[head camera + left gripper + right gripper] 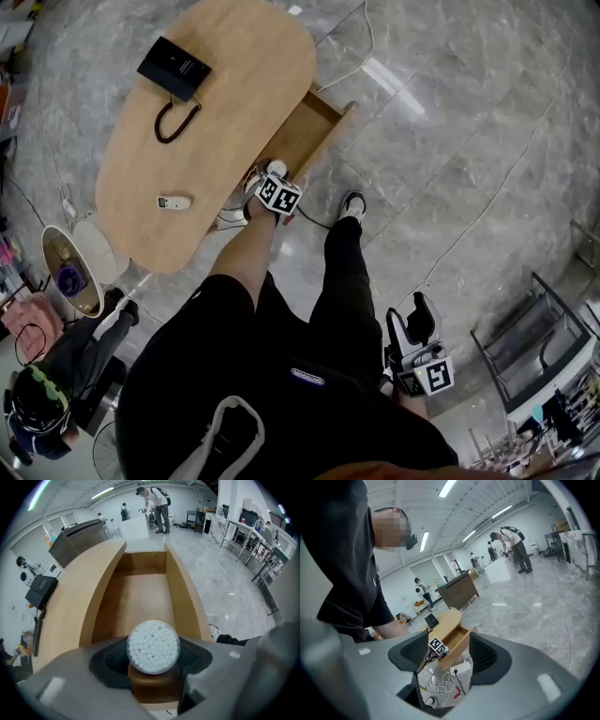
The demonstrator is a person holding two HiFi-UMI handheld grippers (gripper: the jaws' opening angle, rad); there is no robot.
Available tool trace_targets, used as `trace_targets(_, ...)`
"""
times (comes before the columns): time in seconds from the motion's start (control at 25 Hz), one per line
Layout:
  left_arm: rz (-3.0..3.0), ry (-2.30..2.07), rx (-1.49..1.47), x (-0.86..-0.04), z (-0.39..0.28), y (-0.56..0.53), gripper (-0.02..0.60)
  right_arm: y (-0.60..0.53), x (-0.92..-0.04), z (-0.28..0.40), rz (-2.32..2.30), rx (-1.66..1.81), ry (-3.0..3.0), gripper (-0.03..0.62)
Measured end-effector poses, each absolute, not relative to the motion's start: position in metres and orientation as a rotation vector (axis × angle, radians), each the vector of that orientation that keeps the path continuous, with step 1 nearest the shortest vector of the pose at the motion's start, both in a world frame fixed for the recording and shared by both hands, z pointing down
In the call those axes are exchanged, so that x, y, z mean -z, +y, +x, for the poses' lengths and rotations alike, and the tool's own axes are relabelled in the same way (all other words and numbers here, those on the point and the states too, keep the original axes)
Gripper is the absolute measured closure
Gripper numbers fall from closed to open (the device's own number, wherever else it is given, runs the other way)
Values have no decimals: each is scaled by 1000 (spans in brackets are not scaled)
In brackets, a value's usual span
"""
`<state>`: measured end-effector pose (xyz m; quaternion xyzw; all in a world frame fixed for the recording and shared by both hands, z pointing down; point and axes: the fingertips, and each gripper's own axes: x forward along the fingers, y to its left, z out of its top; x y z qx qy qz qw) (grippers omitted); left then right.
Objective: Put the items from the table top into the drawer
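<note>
The oval wooden worktop [225, 56] has its drawer [140, 597] standing open on the right. At the drawer's near end, the left tool [153, 660] is clamped on a round cotton-swab container [153, 646]. The right tool [443, 656] is well apart by the person's leg, with its jaws wide and empty. On the worktop lie a black box [174, 67] at the far side, then a looped black cable [175, 123], then a small white device [174, 202] nearest.

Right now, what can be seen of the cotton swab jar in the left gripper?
The cotton swab jar is round, its clear top packed with white swab tips, above a brown, wood-looking body. Its top faces the camera. The left gripper clamps its sides with dark ribbed jaws. It is held at the near end of the open wooden drawer; nothing else visibly touches it.
</note>
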<state>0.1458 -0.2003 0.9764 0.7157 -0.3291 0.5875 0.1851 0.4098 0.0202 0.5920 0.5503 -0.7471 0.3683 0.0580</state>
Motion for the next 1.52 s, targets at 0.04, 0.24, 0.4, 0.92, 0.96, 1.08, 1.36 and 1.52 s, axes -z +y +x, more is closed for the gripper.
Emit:
trace_targets(0.04, 2015, -932, -1660, -978, 144, -201, 307, 20, -593, 409, 1665, -1116, -2265, 304)
trace_targets(0.24, 2043, -950, -1630, -981, 141, -201, 307, 21, -601, 409, 1655, -1130, -2256, 304)
trace_targets(0.4, 2046, -952, -1602, -981, 142, -199, 302, 22, -603, 410, 1644, -1135, -2262, 304)
trace_targets(0.92, 2121, -973, -1532, -899, 133, -176, 241, -41, -573, 393, 1524, -1035, -2494, 304)
trace_targets(0.96, 2141, -973, -1509, -882, 132, -170, 241, -54, -564, 389, 1490, -993, -2532, 303)
trace_targets(1.08, 2184, -1049, -1407, -826, 125, -162, 241, -99, -531, 374, 1391, -845, -2656, 304)
trace_targets(1.36, 2175, -1504, -927, -711, 57, -175, 242, -167, -502, 269, 1007, -530, -2832, 304)
trace_targets(1.52, 2218, -1699, -707, -655, 2, -160, 258, -182, -514, 197, 897, -484, -2838, 304)
